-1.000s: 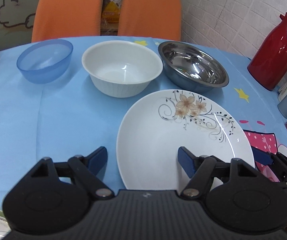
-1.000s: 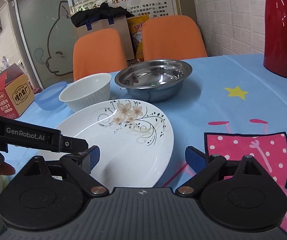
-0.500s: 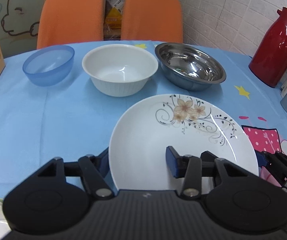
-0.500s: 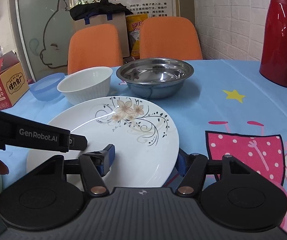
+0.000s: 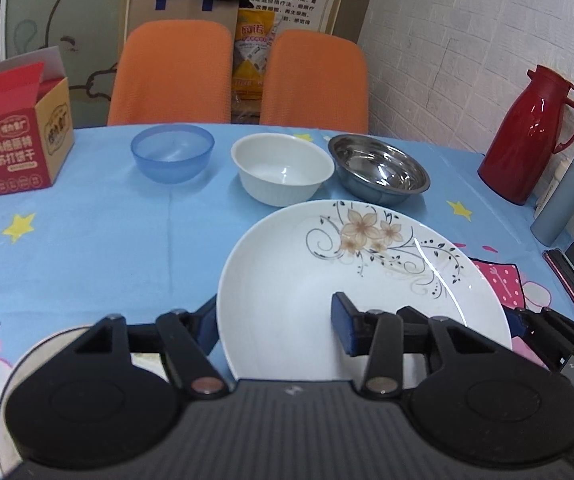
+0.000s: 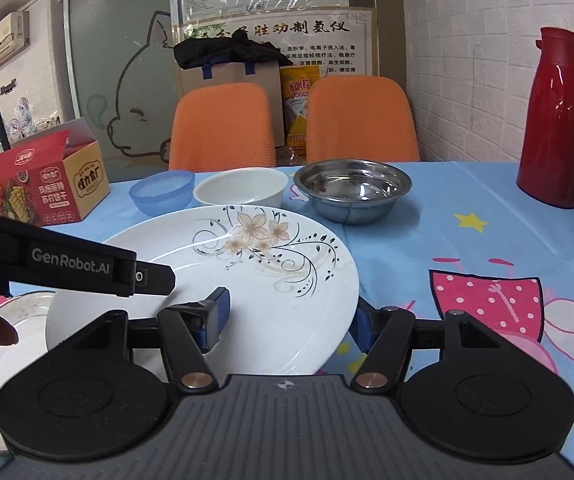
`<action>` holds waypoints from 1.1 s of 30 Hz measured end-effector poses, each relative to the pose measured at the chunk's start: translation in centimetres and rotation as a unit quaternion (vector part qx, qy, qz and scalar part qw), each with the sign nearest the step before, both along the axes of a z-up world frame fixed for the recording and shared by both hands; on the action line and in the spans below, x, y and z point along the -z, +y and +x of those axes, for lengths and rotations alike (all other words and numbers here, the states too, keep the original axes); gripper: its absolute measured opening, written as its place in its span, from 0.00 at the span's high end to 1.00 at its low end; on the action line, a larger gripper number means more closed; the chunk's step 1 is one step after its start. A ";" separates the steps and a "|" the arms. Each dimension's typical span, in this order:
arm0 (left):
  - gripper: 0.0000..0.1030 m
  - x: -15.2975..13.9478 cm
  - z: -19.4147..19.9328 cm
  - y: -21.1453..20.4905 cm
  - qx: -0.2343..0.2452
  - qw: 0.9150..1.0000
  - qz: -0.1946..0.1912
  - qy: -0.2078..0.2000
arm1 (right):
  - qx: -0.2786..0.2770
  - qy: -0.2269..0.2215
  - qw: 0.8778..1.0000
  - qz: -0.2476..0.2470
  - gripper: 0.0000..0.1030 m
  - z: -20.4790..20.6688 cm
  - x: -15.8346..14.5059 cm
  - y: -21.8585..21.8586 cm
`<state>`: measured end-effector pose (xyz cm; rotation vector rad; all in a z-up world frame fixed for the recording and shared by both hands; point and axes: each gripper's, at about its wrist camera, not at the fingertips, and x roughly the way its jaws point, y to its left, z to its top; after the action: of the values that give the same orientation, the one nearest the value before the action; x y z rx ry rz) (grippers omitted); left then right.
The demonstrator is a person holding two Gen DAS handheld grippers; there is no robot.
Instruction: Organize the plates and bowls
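Observation:
The large white plate with a flower pattern (image 5: 327, 280) (image 6: 255, 264) is lifted off the blue tablecloth and tilted. My left gripper (image 5: 275, 326) is shut on its near left rim, one finger above and one below. My right gripper (image 6: 287, 320) is shut on its near right rim in the same way. A blue plastic bowl (image 5: 172, 158) (image 6: 162, 197), a white bowl (image 5: 283, 174) (image 6: 241, 192) and a steel bowl (image 5: 379, 169) (image 6: 353, 190) stand in a row at the back. A second plate (image 5: 47, 344) (image 6: 11, 336) lies at the near left, partly hidden.
A red snack box (image 5: 11, 136) stands at the far left. A red thermos (image 5: 535, 136) (image 6: 559, 120) and a grey bottle (image 5: 567, 200) stand at the right by the brick wall. Two orange chairs (image 5: 171, 72) stand behind the table.
Both grippers closed on the flowered plate's near rim and raised it off the table. Both wrist views have risen and pulled back.

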<state>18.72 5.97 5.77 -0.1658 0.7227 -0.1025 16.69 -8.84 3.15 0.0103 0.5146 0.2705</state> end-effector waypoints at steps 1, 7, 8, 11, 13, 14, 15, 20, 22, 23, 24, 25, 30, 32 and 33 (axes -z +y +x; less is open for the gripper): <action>0.57 -0.2 -0.9 0.8 -0.005 1.000 0.001 -0.004 | -0.007 -0.004 1.000 0.002 0.01 -0.5 -0.2 0.6; 0.57 -0.7 -5.7 5.3 -0.054 0.998 0.020 -0.020 | -0.063 -0.008 0.998 0.009 0.00 -2.7 -0.4 5.3; 0.57 -0.6 -6.3 5.9 -0.063 0.998 0.025 -0.021 | -0.075 -0.006 0.997 0.009 0.00 -3.0 -0.2 6.2; 0.57 0.1 -8.2 8.3 -0.089 0.996 0.026 -0.014 | -0.101 0.000 0.995 0.003 0.00 -3.8 0.2 8.3; 0.57 0.9 -9.2 9.6 -0.102 0.995 0.020 -0.006 | -0.116 0.006 0.993 -0.004 0.00 -4.4 0.6 9.6; 0.57 1.2 -9.6 10.1 -0.107 0.994 0.021 -0.003 | -0.124 0.011 0.992 -0.006 0.00 -4.6 0.8 10.1; 0.57 1.5 -9.8 10.5 -0.112 0.994 0.021 -0.001 | -0.129 0.014 0.991 -0.008 0.00 -4.8 1.0 10.6; 0.57 2.5 -10.6 11.6 -0.119 0.993 0.015 0.002 | -0.140 0.027 0.990 -0.013 0.00 -5.4 1.8 11.6; 0.57 2.8 -10.6 11.8 -0.120 0.993 0.012 0.003 | -0.143 0.028 0.989 -0.015 0.00 -5.4 1.9 11.7; 0.57 3.0 -10.5 11.9 -0.121 0.993 0.009 0.005 | -0.144 0.027 0.989 -0.018 0.00 -5.4 2.0 11.8; 0.57 3.2 -10.5 12.0 -0.121 0.993 0.007 0.007 | -0.147 0.027 0.988 -0.021 0.00 -5.5 2.1 11.9; 0.57 3.4 -10.4 12.1 -0.121 0.993 0.006 0.010 | -0.150 0.027 0.988 -0.020 0.00 -5.4 2.1 11.9; 0.53 3.3 -10.6 12.6 -0.123 0.992 -0.002 -0.001 | -0.166 0.044 0.985 -0.010 0.00 -5.1 2.5 12.1; 0.50 2.9 -10.7 13.0 -0.124 0.992 -0.010 -0.009 | -0.158 0.043 0.986 0.011 0.00 -5.0 2.3 11.5; 0.49 2.6 -10.9 13.0 -0.126 0.992 -0.007 -0.017 | -0.153 0.041 0.987 0.024 0.00 -4.9 2.1 11.1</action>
<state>7.86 18.98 3.22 -0.2677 0.6625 0.1301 11.76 2.29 1.02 -0.0111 0.5917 0.5839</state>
